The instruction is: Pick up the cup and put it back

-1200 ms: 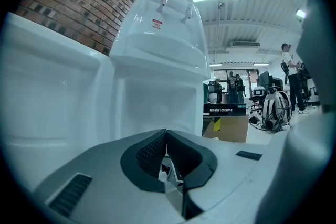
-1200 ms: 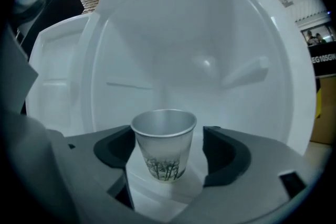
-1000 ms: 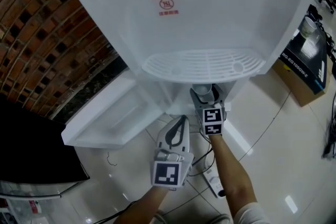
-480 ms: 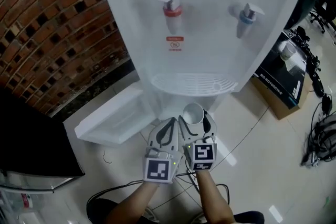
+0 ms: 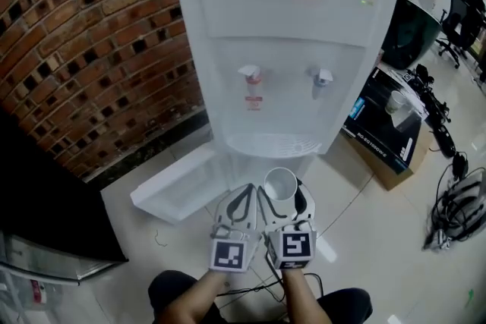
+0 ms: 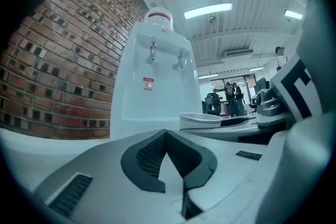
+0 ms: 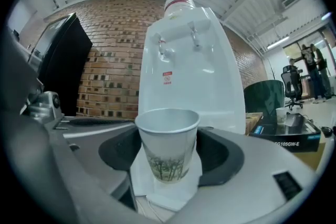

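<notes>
The right claw (image 5: pixel 282 192) pinches a white paper cup with a tree picture (image 7: pixel 168 147). The cup stands upright, open end up, out in front of the tall white water dispenser (image 5: pixel 288 49). The left claw (image 5: pixel 244 202) is just beside it, pressed together with nothing in it. Both arms reach forward side by side toward the dispenser, above the shiny floor (image 5: pixel 364 224)
</notes>
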Demonstrator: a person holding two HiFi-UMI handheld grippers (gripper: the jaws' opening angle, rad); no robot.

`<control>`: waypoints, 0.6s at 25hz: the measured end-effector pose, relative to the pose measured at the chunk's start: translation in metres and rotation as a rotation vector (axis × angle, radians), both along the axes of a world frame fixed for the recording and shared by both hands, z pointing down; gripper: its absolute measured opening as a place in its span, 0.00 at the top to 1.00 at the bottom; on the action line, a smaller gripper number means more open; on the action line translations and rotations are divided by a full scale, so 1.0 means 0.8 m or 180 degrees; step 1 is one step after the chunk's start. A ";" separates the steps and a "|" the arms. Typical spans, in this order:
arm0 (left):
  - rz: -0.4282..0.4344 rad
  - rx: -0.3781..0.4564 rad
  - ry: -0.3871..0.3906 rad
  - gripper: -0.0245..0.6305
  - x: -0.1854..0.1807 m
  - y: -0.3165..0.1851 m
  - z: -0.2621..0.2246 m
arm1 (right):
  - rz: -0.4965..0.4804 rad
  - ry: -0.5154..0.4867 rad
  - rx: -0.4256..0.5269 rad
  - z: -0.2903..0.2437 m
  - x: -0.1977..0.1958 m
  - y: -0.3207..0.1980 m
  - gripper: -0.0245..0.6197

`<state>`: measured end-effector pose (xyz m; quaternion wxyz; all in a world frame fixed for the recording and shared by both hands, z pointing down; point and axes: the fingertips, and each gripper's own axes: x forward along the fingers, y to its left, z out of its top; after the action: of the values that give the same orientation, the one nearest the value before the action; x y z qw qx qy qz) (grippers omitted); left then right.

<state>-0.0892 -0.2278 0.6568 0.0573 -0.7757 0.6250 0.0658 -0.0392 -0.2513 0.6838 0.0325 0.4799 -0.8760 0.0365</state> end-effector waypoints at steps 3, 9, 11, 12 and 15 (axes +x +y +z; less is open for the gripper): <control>-0.0013 0.0060 0.0016 0.97 -0.003 -0.001 -0.012 | 0.0008 0.0022 0.0070 -0.013 -0.001 -0.001 0.44; 0.0022 -0.0009 -0.0058 0.97 -0.006 -0.007 -0.045 | -0.0003 -0.0005 0.0043 -0.052 -0.007 -0.006 0.44; 0.0019 -0.0038 -0.0096 0.97 -0.008 -0.007 -0.069 | 0.0001 0.0060 0.0025 -0.070 -0.009 -0.008 0.44; 0.0017 -0.0038 -0.0116 0.97 -0.008 -0.007 -0.083 | 0.0000 0.0066 0.0012 -0.085 -0.010 -0.008 0.44; 0.0001 -0.0087 -0.0136 0.97 -0.010 -0.002 -0.125 | 0.0004 0.0079 -0.0036 -0.125 -0.013 -0.004 0.44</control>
<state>-0.0973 -0.2297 0.5570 0.0600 -0.7777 0.6244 0.0408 -0.0500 -0.2546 0.5837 0.0460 0.4806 -0.8750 0.0354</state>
